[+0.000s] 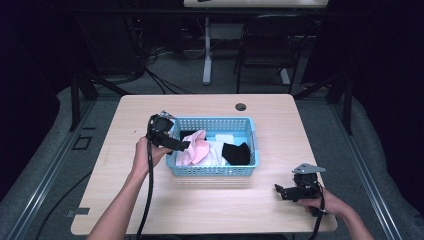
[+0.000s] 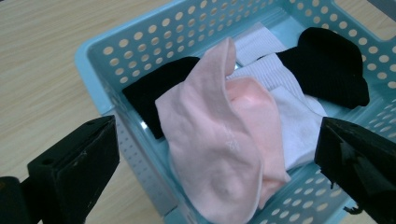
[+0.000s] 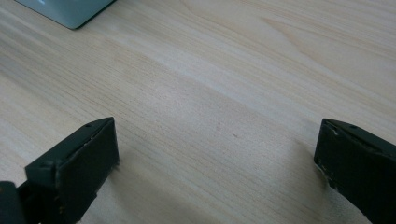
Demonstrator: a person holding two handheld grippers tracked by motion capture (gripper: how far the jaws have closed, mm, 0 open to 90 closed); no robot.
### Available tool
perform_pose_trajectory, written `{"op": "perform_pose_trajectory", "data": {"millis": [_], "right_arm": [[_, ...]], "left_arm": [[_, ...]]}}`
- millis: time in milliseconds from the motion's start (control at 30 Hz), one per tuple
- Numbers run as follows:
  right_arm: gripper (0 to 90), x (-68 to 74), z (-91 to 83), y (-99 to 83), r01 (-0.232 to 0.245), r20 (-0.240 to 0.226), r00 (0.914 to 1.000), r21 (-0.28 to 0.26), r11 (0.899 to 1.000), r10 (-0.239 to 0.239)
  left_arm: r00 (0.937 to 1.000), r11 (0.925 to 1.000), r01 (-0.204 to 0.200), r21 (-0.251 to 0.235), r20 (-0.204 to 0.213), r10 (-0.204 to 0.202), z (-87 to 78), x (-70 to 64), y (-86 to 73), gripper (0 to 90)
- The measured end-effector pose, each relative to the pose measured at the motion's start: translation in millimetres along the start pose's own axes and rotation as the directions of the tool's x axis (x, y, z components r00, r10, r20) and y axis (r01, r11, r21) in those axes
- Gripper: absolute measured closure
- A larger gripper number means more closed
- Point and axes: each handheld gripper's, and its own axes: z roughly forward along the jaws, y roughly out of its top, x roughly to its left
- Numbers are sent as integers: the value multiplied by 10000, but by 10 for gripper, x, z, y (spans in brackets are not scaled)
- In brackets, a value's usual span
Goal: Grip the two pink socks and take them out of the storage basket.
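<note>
A light blue perforated basket (image 1: 212, 171) sits mid-table and holds socks. A pink sock (image 2: 219, 135) lies draped over the others, with white socks (image 2: 285, 93) and black socks (image 2: 327, 65) behind it. My left gripper (image 1: 180, 145) hovers over the basket's left end, open, its jaws wide apart above the pink sock (image 1: 195, 147) and empty. The left gripper (image 2: 217, 168) view looks straight down on that sock. My right gripper (image 1: 281, 191) rests low over bare wood at the table's front right, open and empty. The basket's corner (image 3: 70, 11) shows far off in the right gripper (image 3: 217, 168) view.
The wooden table (image 1: 210, 210) has bare wood in front of the basket and to both sides. A cable hole (image 1: 241, 106) lies near the back edge. A dark chair (image 1: 272, 45) and a table leg (image 1: 206, 50) stand on the floor beyond.
</note>
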Motion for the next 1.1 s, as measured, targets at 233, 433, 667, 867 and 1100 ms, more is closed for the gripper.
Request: {"op": "perform_pose_trajectory", "data": {"millis": [233,433,667,867,1100], "right_arm": [[0,0,0,0,-2,-5,10000,-1,10000,2],[0,0,0,0,15,36,10000,15,10000,-15],[0,-3,-7,-2,76,25,10000,47,10000,-76],[0,-3,-8,-3,76,20,10000,50,10000,-76],[0,-4,-9,-2,86,43,10000,66,9999,-86]], "left_arm": [[9999,9979,-154,624,32,153,249,-74,116,9],[9999,9950,-141,992,11,141,423,-94,190,110],[9986,9904,-199,1370,-457,263,588,-129,237,250],[9974,9832,-28,1824,-701,159,677,-125,225,325],[9931,9755,-2,2199,-1145,261,722,-166,215,412]]}}
